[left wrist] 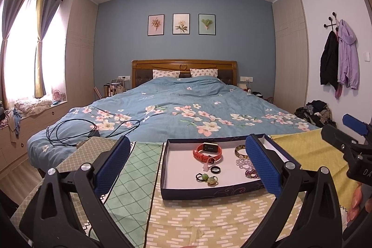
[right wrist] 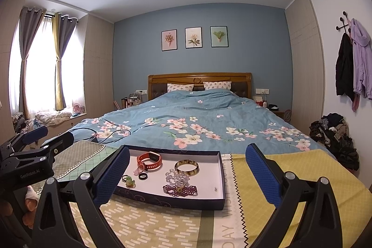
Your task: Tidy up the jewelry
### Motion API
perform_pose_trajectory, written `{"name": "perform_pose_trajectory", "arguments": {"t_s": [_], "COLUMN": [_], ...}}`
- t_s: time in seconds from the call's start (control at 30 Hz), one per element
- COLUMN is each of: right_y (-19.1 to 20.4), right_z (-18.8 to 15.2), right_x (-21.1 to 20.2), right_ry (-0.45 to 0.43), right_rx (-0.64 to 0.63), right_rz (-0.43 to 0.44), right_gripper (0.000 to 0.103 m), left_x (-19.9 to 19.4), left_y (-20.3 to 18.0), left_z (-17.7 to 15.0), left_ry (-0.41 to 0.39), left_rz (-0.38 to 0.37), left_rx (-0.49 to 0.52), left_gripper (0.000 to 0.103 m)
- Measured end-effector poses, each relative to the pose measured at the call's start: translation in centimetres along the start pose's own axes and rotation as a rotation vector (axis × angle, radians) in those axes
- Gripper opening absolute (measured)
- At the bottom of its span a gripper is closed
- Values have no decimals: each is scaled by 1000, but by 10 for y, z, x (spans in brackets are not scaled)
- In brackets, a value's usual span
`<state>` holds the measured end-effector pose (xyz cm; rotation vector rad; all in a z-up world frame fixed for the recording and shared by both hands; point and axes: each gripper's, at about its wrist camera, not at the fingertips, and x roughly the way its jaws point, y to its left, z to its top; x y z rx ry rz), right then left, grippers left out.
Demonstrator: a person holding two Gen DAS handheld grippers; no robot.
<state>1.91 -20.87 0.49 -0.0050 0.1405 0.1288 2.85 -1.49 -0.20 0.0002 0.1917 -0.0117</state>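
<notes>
My left claw (left wrist: 188,164) is spread wide and grips nothing, and my right claw (right wrist: 188,171) is just as wide and just as empty. Both hover low above the patterned cloth (right wrist: 162,224) covering the table, apart from everything on it.

Seen from the left claw, the shallow dark-blue tray (left wrist: 209,193) sits at twelve o'clock just ahead, with its right end behind my right-hand finger pad. Seen from the right claw, the same tray lies toward eleven o'clock, its left end tucked behind the left finger pad.

All the jewelry lies on the tray's white floor. The orange smartwatch (right wrist: 150,160) is at the far left, with a small pale pink charm (right wrist: 137,170) touching its near side. Just nearer sit a black ring (right wrist: 142,176) and a pair of green bead hair ties (right wrist: 129,180). Right of the watch rests the gold-and-dark bangle (right wrist: 186,167), and at its six o'clock a clear bead bracelet (right wrist: 175,176) touches a purple bead bracelet (right wrist: 180,190), which has a small gold ring (right wrist: 179,185) lying on it.

Beyond the table, at twelve o'clock, stretches the bed (left wrist: 186,108) under a blue flowered quilt, with black cables (left wrist: 76,131) coiled at ten o'clock.
</notes>
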Motion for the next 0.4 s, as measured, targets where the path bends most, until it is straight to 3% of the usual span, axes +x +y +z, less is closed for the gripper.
{"name": "perform_pose_trajectory", "arguments": {"t_s": [0.13, 0.23, 0.33, 0.4], "right_y": [-6, -18, -43, -71], "right_z": [-1, -2, -8, -15], "right_x": [2, 11, 30, 51], "right_ry": [11, 72, 198, 314], "right_rx": [-11, -5, -16, -40], "right_rz": [-8, -4, -43, -134], "right_gripper": [96, 96, 96, 96], "left_x": [7, 15, 24, 30], "left_y": [3, 12, 25, 34], "left_z": [-3, -6, -8, -11], "left_ry": [35, 74, 114, 138], "left_rz": [16, 29, 40, 51], "left_rx": [-1, -16, -28, -21], "left_gripper": [97, 97, 97, 98]}}
